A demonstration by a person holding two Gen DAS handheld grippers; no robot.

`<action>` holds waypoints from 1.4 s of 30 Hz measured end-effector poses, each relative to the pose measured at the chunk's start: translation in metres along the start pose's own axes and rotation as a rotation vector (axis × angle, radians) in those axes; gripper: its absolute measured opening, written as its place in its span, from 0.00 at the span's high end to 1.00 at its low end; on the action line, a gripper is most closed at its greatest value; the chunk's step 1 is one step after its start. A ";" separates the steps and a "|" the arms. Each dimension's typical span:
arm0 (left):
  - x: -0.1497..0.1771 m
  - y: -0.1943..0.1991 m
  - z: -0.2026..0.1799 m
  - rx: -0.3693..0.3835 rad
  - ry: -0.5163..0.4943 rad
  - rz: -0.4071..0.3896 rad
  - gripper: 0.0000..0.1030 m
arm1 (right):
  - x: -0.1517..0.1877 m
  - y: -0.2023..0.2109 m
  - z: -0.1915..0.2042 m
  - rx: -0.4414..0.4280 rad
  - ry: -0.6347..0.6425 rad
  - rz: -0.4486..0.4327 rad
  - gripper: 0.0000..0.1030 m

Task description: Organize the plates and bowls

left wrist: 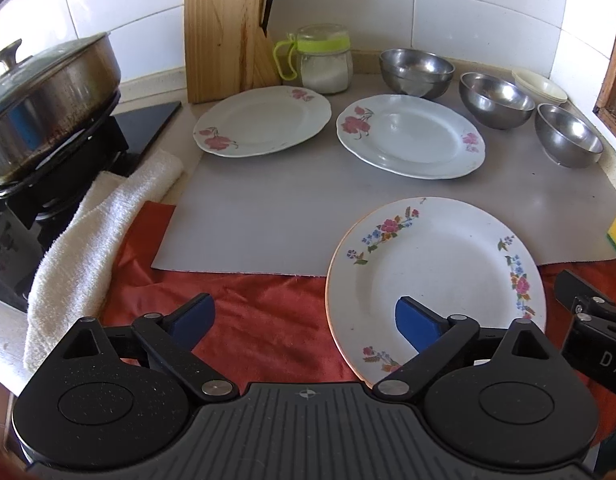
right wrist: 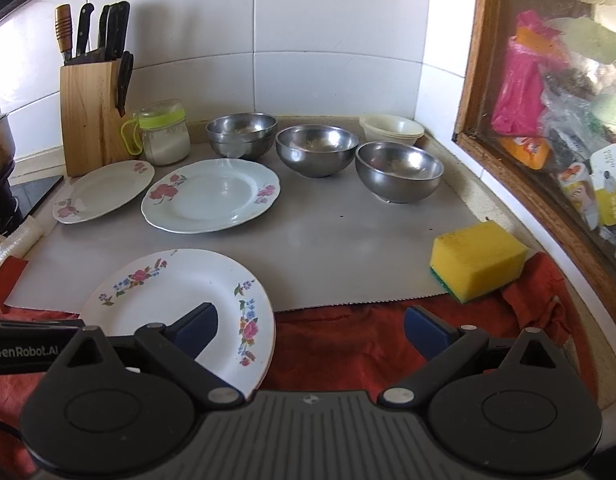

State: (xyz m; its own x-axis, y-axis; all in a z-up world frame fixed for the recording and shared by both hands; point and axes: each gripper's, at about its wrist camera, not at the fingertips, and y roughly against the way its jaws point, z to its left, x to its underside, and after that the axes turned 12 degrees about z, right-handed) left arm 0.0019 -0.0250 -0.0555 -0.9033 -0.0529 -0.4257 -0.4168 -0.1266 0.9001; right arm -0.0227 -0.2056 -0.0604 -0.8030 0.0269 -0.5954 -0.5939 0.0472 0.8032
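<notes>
Three floral plates lie apart on the counter: a near one with small flowers, a middle one with pink flowers, and a far-left one. Steel bowls stand at the back: a stacked pair and two single ones. Cream plastic bowls are stacked in the corner. My left gripper is open, its right finger over the near plate. My right gripper is open, its left finger over that plate.
A wooden knife block and a green-lidded jar stand at the back. A lidded pan sits on the stove at left, beside a white towel. A yellow sponge lies right. Grey mat, red cloth.
</notes>
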 end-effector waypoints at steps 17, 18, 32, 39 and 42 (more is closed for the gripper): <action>-0.012 -0.023 -0.012 0.008 -0.017 0.064 0.09 | -0.018 -0.029 0.002 -0.072 0.066 0.051 0.21; -0.012 -0.024 -0.013 0.015 -0.025 0.069 0.10 | -0.018 -0.030 0.001 -0.083 0.065 0.059 0.27; -0.011 -0.036 -0.022 0.128 -0.121 0.095 0.31 | -0.016 -0.056 -0.010 -0.307 0.058 0.192 0.66; -0.013 -0.042 -0.015 0.212 -0.097 0.089 0.27 | -0.024 -0.065 -0.014 -0.357 0.078 0.201 0.71; -0.013 -0.042 -0.014 0.216 -0.084 0.093 0.28 | -0.028 -0.068 -0.017 -0.378 0.089 0.197 0.71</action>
State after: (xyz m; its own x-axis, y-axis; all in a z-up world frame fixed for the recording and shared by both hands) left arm 0.0329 -0.0326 -0.0889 -0.9403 0.0292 -0.3391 -0.3354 0.0904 0.9377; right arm 0.0398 -0.2266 -0.0979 -0.8942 -0.0881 -0.4390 -0.3920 -0.3198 0.8626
